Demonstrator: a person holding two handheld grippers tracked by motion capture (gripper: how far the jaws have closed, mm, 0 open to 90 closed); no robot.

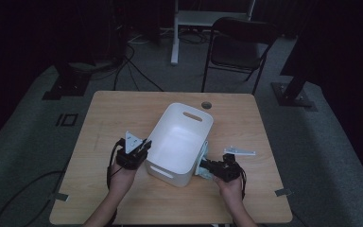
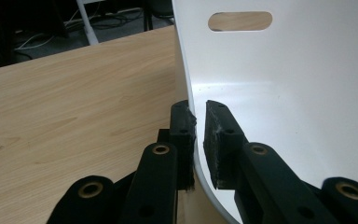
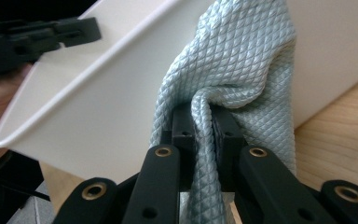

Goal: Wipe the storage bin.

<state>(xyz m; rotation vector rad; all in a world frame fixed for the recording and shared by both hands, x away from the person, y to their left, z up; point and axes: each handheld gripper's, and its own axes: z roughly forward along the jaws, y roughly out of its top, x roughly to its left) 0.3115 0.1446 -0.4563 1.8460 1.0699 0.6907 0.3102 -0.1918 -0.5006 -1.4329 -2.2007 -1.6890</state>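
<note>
A white plastic bin [image 1: 179,142] with slot handles stands tilted in the middle of the wooden table [image 1: 118,113]. My left gripper [image 1: 144,144] is at its left rim. In the left gripper view the jaws [image 2: 199,121] straddle the bin's wall [image 2: 284,93], one pad outside and one inside, shut on the rim. My right gripper [image 1: 207,165] is at the bin's right side. It is shut on a fold of pale blue quilted cloth [image 3: 233,60], which lies bunched against the bin's outer wall [image 3: 98,107]. The cloth [image 1: 202,163] shows as a small patch between gripper and bin.
A round cable hole [image 1: 206,104] sits in the table behind the bin. A black folding chair [image 1: 238,45] and a white stand leg [image 1: 174,42] are beyond the far edge. Cables lie on the dark floor to the left. Tape marks [image 1: 281,192] flag the table's near corners.
</note>
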